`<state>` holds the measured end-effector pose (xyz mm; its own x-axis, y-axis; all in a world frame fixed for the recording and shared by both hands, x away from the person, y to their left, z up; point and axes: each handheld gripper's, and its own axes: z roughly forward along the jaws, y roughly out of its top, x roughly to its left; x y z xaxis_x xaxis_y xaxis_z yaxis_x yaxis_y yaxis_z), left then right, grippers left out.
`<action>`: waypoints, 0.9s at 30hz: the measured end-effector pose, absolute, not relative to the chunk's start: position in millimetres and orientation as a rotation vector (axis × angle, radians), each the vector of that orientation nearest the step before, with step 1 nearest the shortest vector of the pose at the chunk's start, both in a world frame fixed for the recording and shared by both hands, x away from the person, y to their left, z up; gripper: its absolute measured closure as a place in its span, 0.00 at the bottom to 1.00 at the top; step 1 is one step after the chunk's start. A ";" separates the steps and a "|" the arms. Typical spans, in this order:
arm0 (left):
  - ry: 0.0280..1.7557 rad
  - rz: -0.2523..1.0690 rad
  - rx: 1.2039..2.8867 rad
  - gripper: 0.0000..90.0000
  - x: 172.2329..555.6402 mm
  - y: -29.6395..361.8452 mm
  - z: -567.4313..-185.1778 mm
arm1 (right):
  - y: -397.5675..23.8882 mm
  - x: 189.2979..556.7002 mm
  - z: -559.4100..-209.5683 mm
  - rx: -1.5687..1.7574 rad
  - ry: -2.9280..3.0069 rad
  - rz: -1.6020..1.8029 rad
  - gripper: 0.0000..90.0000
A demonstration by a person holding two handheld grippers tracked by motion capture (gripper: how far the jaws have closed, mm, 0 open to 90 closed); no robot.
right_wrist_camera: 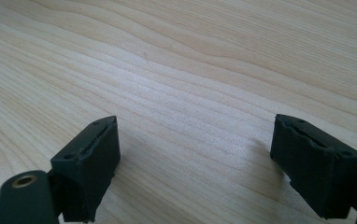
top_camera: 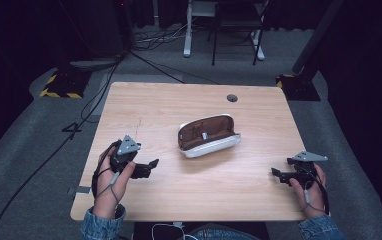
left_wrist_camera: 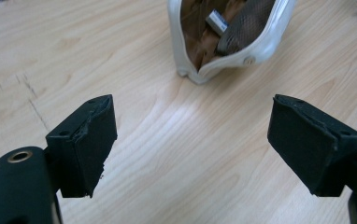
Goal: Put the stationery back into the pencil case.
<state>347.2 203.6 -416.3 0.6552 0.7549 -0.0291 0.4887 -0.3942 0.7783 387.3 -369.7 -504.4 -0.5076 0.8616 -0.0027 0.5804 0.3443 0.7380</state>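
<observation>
A white pouch (top_camera: 209, 136) with a brown lining lies unzipped in the middle of the wooden table (top_camera: 189, 190). In the left gripper view the pouch (left_wrist_camera: 260, 42) gapes at the top, with a small grey and blue item (left_wrist_camera: 217, 22) and a dark mesh pocket inside. My left gripper (top_camera: 150, 164) rests low at the table's front left, pointing right toward the pouch and apart from it; its jaws (left_wrist_camera: 193, 135) stand wide with nothing between them. My right gripper (top_camera: 278, 173) sits at the front right, pointing left, open (right_wrist_camera: 195, 140) over bare wood.
A round cable hole (top_camera: 232, 98) is set in the table near its far edge. Beyond the table stand a white desk leg (top_camera: 187, 30) and a dark chair (top_camera: 234, 25); cables run across the grey floor at the left.
</observation>
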 end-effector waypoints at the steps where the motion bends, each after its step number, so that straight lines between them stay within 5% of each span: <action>1: 0.961 0.424 2.079 0.18 346.7 206.1 -418.9 | -369.7 387.2 -504.3 1.267 2.221 0.976 0.18; 27: 1.053 0.396 2.183 0.19 337.6 248.3 -498.1 | -369.6 387.2 -504.3 1.268 2.220 0.977 0.18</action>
<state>337.6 248.3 -498.1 0.6277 0.7783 -0.0172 0.5741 -0.4478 0.6855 387.2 -369.6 -504.3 -0.5075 0.8616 -0.0022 0.5807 0.3439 0.7379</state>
